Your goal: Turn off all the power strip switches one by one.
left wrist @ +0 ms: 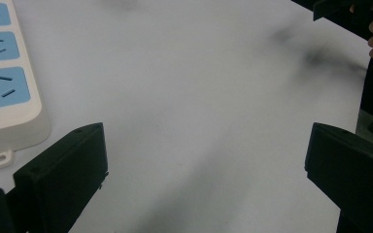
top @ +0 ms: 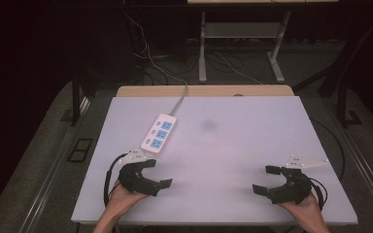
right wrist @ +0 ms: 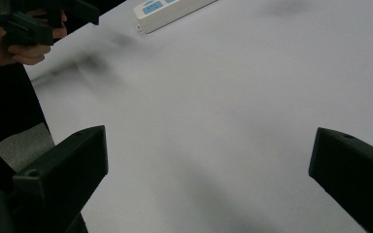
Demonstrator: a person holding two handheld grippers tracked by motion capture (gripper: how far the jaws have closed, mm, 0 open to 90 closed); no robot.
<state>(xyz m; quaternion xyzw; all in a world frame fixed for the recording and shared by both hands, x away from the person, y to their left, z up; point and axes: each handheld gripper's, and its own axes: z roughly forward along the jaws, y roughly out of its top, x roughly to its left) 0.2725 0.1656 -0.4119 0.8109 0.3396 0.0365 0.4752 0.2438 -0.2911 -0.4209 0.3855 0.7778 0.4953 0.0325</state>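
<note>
left gripper: the left gripper (top: pixel 157 174) sits low at the near-left of the table (top: pixel 233 145), jaws spread wide, nothing between them. The person's left hand (top: pixel 121 196) holds it from behind.

right gripper: the right gripper (top: pixel 266 179) is over at the near-right, well apart from the other one, jaws just as wide and holding nothing. Its own view is mostly bare table past the two black jaws.

power strip: the white power strip (top: pixel 159 133) with blue sockets lies flat on the left half of the table, its near end just beside the left gripper. It also sits at the left edge of the left gripper view (left wrist: pixel 5 77).

which way it points: long axis runs on a diagonal, near end toward the left gripper, far end aimed up and to the right toward the back edge. Its cord (top: pixel 180 99) leaves from the far end and drops off the back of the table. Socket faces are up.

what could go wrong: honestly the cord looks like the catch. Pull the strip toward the front and it could go tight and swing the strip round. A grab across the long way likely won't fit the jaws, and a one-corner pinch would probably let it pivot out.

dark smudge: a smudge (top: pixel 208 125) marks the table right of the strip, looks like a stain.
</note>
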